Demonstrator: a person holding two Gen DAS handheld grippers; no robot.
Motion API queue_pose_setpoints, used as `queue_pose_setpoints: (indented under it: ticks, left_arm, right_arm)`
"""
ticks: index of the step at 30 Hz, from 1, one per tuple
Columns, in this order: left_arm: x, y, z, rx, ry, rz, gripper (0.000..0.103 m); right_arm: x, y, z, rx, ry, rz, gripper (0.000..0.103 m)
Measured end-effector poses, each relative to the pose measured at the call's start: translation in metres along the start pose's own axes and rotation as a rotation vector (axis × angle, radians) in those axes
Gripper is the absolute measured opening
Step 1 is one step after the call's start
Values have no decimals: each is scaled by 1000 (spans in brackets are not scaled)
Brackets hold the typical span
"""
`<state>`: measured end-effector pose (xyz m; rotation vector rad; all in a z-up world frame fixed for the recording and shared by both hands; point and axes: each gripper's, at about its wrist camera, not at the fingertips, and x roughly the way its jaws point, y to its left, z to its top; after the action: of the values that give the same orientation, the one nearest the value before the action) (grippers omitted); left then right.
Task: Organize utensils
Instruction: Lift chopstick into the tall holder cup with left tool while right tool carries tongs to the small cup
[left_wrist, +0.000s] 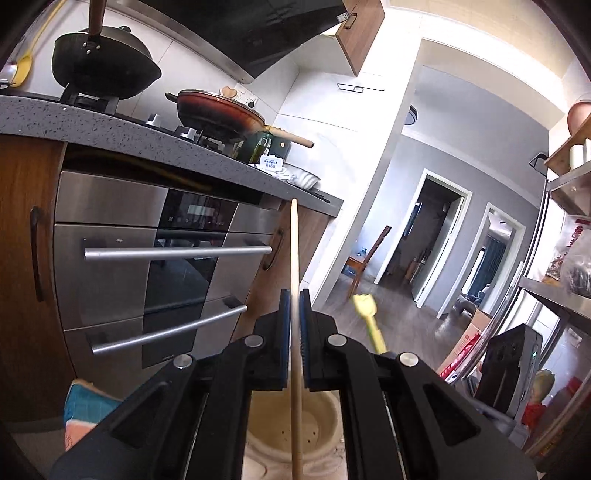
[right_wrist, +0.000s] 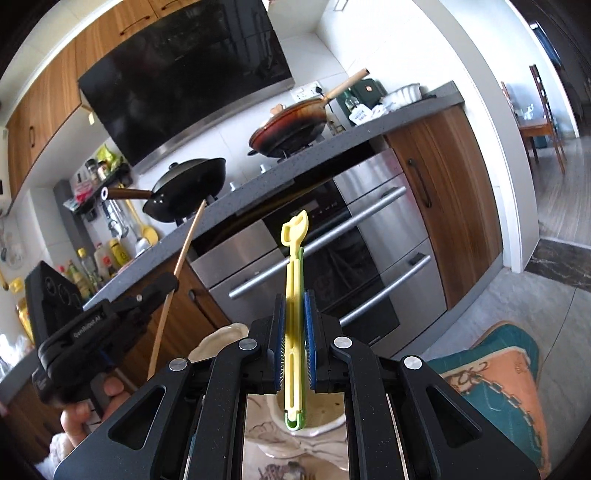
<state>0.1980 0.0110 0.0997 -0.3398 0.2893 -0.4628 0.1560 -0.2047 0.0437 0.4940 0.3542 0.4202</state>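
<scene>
Thin pale wooden chopstick was pinched between the blue pads of the left gripper, held around mid-length, long axis running up and away from the camera, tip high against the oven front, lower end dropping toward the cream ceramic utensil holder directly below. Light, stiff, smooth and round, so it would likely pivot or slip in a two-pad grip; a hold near the middle looked best, squeezed firmly but gently. Yellow-and-green plastic utensil with slotted handle was clamped in the right gripper, jaws narrow on its flat sides, shaped end pointing up, green end hanging over the same holder. Also light, fairly rigid, maybe slightly flexible; exact type was hard to tell. Both jaw pairs were closed on their items, neither released. In the right wrist view, the left gripper sat beside and left, chopstick tilted. Behind: stainless steel built-in oven, grey speckled countertop, black wok, red pan.
</scene>
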Motion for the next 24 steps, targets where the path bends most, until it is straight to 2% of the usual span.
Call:
queue_pose_setpoints:
  ticks: [12, 20, 24]
  left_arm:
    - [23, -14, -19, 140, -23, 117, 5]
    - [11, -20, -31, 229, -10, 122, 5]
    - [6, -15, -35, 229, 14, 126, 5]
  right_arm:
    - [18, -4, -18, -41, 10, -31, 11]
    - [22, 2, -23, -109, -5, -72, 11]
    - [24, 5, -27, -149, -5, -100, 11]
